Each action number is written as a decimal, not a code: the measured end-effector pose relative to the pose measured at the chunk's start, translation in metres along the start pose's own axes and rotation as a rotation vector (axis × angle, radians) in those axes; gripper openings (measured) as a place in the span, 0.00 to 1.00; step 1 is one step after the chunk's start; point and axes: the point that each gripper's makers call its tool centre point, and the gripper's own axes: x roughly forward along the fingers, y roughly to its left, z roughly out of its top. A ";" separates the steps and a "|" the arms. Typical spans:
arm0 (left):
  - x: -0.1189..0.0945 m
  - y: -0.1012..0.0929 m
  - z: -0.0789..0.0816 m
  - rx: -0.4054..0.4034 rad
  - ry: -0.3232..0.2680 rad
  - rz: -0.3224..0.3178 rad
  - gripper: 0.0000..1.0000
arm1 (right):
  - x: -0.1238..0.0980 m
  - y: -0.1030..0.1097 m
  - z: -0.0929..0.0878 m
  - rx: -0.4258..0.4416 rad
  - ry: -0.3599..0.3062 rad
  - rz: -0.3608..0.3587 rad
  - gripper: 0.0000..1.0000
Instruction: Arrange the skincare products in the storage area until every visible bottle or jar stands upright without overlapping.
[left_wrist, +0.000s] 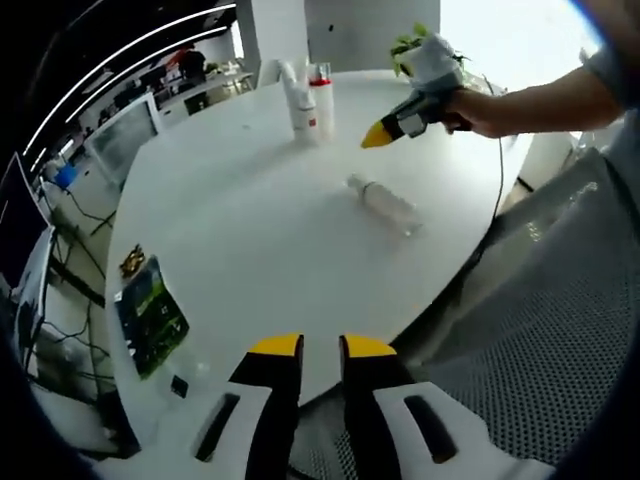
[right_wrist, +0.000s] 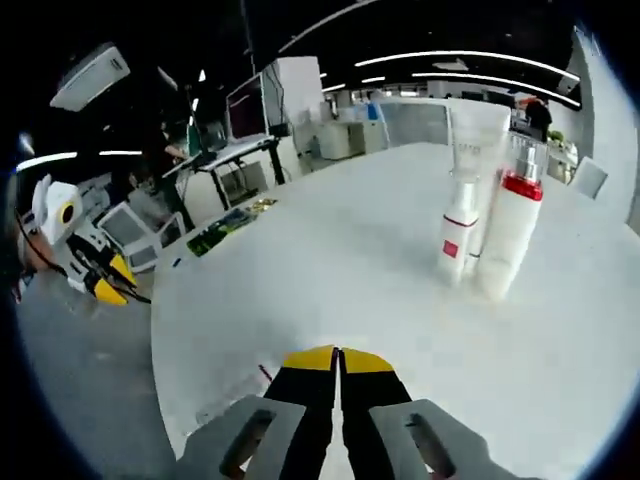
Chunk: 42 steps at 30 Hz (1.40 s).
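Observation:
Two white bottles stand upright close together at the far side of the round white table (left_wrist: 250, 230): one with a red label (left_wrist: 303, 108) (right_wrist: 457, 228) and one with a red collar (left_wrist: 322, 100) (right_wrist: 512, 235). A clear bottle (left_wrist: 386, 201) lies on its side nearer the table's right edge. My right gripper (left_wrist: 378, 134) (right_wrist: 337, 358), held in a person's hand, hovers shut and empty between the upright pair and the lying bottle. My left gripper (left_wrist: 321, 346) (right_wrist: 105, 288) stays off the table's near edge, its jaws a narrow gap apart with nothing between them.
A green packet (left_wrist: 150, 315) (right_wrist: 225, 228) and a small gold item (left_wrist: 132, 262) lie at the table's left edge. A potted plant (left_wrist: 410, 45) stands at the far side. A grey mesh chair (left_wrist: 560, 330) sits beside the table on the right. Desks with monitors (left_wrist: 125, 135) stand beyond.

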 end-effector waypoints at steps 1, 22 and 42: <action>0.000 -0.001 -0.001 0.005 0.005 -0.002 0.11 | -0.001 0.010 0.000 0.033 0.008 0.017 0.15; 0.000 0.000 -0.005 0.001 0.021 -0.002 0.09 | 0.021 0.019 -0.042 0.161 0.128 -0.148 0.48; -0.001 0.002 -0.003 -0.009 0.013 0.006 0.14 | 0.022 0.048 -0.024 -0.049 0.104 0.031 0.18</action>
